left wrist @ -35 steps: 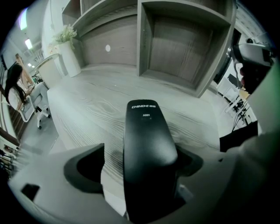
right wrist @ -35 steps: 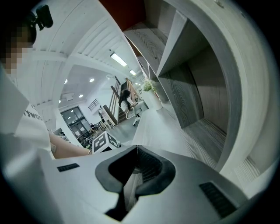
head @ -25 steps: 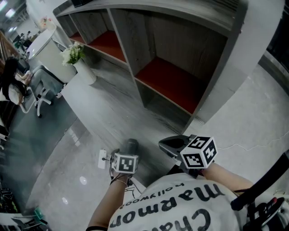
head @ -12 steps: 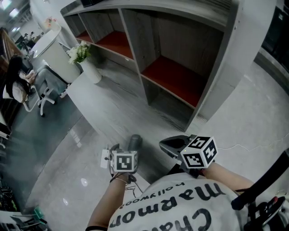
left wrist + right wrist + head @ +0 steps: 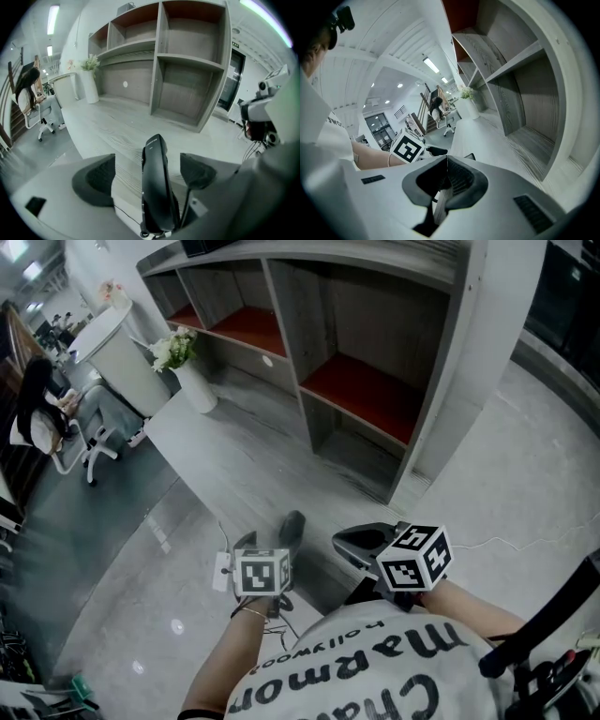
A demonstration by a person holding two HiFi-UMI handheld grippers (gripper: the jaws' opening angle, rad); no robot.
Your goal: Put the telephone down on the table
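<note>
Pale grey wood-grain table (image 5: 234, 456) below. Nearest us, the left gripper (image 5: 150, 173) points forward off a low forearm, jaws apart. The black telephone handset (image 5: 157, 183) stands between them with a gap either side, base down in the throat. Best to lower gently and tip it flat. Just right, the right gripper (image 5: 443, 173) is closed and empty. Far off is red-lined grey shelving (image 5: 375, 352).

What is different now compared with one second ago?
The left claw and the telephone between its jaws have shifted slightly forward and right over the table; the jaws stand apart. The right claw stayed where it was, shut.
</note>
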